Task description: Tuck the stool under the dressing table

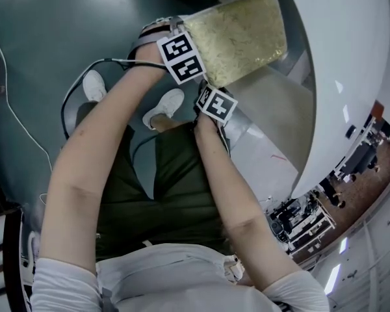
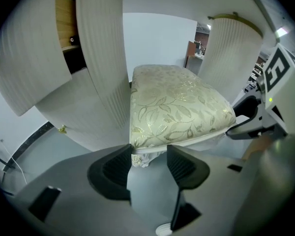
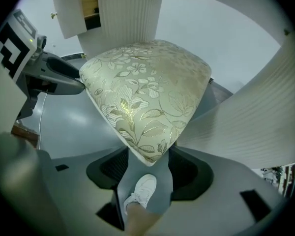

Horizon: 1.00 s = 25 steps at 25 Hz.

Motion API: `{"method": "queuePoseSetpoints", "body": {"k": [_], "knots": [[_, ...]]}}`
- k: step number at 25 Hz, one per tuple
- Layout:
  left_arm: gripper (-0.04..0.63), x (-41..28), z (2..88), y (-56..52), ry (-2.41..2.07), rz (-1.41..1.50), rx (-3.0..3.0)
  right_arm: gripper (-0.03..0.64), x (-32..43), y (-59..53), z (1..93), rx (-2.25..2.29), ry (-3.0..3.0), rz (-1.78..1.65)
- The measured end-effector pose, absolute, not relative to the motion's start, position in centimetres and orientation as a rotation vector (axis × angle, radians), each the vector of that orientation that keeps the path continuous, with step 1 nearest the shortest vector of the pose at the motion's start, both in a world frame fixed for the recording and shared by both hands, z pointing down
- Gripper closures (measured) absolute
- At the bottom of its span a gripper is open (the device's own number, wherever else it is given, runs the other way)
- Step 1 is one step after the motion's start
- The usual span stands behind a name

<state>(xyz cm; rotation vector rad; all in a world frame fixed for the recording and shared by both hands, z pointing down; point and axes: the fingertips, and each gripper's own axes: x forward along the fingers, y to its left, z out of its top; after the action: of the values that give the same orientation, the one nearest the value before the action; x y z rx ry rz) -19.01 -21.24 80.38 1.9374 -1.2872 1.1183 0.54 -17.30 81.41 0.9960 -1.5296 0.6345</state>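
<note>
Gripping the stool (image 1: 240,34) by its two near cushion corners. Left gripper (image 2: 150,154): jaws clamped on one corner, with carved white frame showing just under the fabric. Right gripper (image 3: 148,154): jaws pinching the other corner, pads on the floral fabric. Neither is empty.

The stool stands on the grey floor (image 1: 45,31) at 12 to 1 o'clock from the person. Its far end is under the rim of the white dressing table (image 1: 351,77), whose top curves round from 12 to 4 o'clock. The near part of the cushion is out in the open. Judgement: mid-push, partly tucked, more inward travel needed.

Tight slot. A fluted white pedestal (image 2: 101,58) sits just beside the stool at 10 o'clock in the left gripper view. Another fluted panel (image 3: 246,122) is close at 3 o'clock in the right gripper view.

What could go wrong:
- **Slipping grip:** the hold is only on soft padded corners, so a hard shove could squash the padding and a jaw could slide off.
- **Skewing:** uneven push between the hands would turn the stool, so a side or leg knocks a fluted pedestal and jams or scuffs it.
- **Tipping:** the push is high on the seat, so if a leg catches on the floor the stool could tip forward. The legs are not visible, so I can't check them.
- **Foot in the way:** a white shoe (image 3: 140,191) is right below the right jaws at 6 o'clock, so stepping in could hit the stool.
- **Cable:** the cable (image 1: 13,109) at 9 o'clock is well apart, so low risk.
</note>
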Motion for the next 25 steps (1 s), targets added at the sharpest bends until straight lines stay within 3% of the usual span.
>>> {"method": "queuePoseSetpoints", "body": {"k": [25], "knots": [[0.403,-19.1,79.4,-23.9,-1.431,0.995,1.92,0.399,2.0,-22.6,80.7,1.109,-1.572,0.511]]}}
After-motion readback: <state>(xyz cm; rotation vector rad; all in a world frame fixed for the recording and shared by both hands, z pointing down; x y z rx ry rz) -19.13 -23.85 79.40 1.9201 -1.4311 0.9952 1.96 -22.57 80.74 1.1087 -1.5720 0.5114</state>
